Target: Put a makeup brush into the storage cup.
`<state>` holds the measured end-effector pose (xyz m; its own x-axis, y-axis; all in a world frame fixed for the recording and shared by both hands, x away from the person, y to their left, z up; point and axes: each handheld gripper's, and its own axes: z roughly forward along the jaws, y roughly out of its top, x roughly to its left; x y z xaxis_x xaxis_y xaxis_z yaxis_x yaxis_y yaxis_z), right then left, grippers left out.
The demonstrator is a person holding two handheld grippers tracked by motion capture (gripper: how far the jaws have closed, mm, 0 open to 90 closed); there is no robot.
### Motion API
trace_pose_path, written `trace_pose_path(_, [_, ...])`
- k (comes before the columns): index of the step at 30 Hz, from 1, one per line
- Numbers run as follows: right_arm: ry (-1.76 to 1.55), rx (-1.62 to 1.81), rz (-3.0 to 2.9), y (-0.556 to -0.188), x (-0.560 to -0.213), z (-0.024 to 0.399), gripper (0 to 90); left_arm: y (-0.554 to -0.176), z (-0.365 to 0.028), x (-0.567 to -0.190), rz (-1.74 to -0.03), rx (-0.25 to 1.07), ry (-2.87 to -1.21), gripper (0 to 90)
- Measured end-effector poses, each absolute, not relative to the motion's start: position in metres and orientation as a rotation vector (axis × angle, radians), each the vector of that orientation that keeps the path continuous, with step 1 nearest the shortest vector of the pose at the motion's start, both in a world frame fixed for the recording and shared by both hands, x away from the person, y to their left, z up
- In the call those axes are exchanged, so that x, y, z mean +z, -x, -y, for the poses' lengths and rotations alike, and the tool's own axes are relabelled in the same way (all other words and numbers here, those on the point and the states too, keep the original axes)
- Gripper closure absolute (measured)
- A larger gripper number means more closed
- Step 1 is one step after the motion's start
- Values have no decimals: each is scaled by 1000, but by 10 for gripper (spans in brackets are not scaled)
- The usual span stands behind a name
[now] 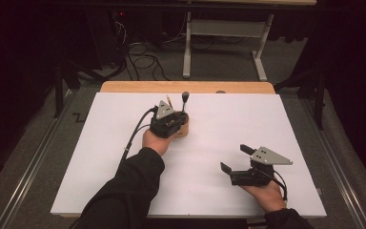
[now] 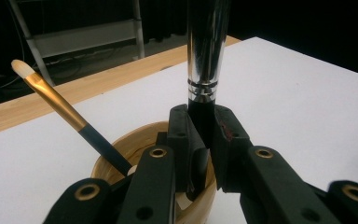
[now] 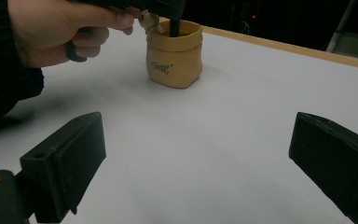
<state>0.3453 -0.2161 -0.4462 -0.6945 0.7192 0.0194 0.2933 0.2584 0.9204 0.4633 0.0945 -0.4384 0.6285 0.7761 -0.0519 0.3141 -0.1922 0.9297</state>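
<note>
- Left gripper view: the left gripper (image 2: 204, 140) pinches the big brush (image 2: 206, 51) low on its black handle, so it stays straight up.
- The brush end sits inside the cup (image 2: 135, 144), likely going in or out.
- A small brush (image 2: 60, 105) leans in the cup too.
- The cup (image 1: 185, 127) stands near the desk's (image 1: 248, 114) far edge.
- The right gripper (image 1: 234, 158) waits near the front right corner, spread wide and holding nothing.

A white-topped desk (image 1: 228, 124) with a wooden far edge carries a tan cup (image 3: 173, 55) near its middle.
</note>
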Motion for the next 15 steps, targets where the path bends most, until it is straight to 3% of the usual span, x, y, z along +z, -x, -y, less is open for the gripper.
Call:
trace_pose_path(2, [-921,1423,-2131,-345,-446,216,44,-463,-94,-437,-876,525,-1762,746])
trace_pose_path(4, [-921,1421,-2130,-345,-446,216,46,-461,-92,-435,-866,536,-1755,614])
trace_pose_path(7, [-925,1420,-2131,-345,-446,216,48,-460,-92,-433,-865,531,-1744,529])
trace_pose_path(15, [-926,1419,-2133,-345,-447,215,48,-459,-95,-430,-879,540,-1737,461])
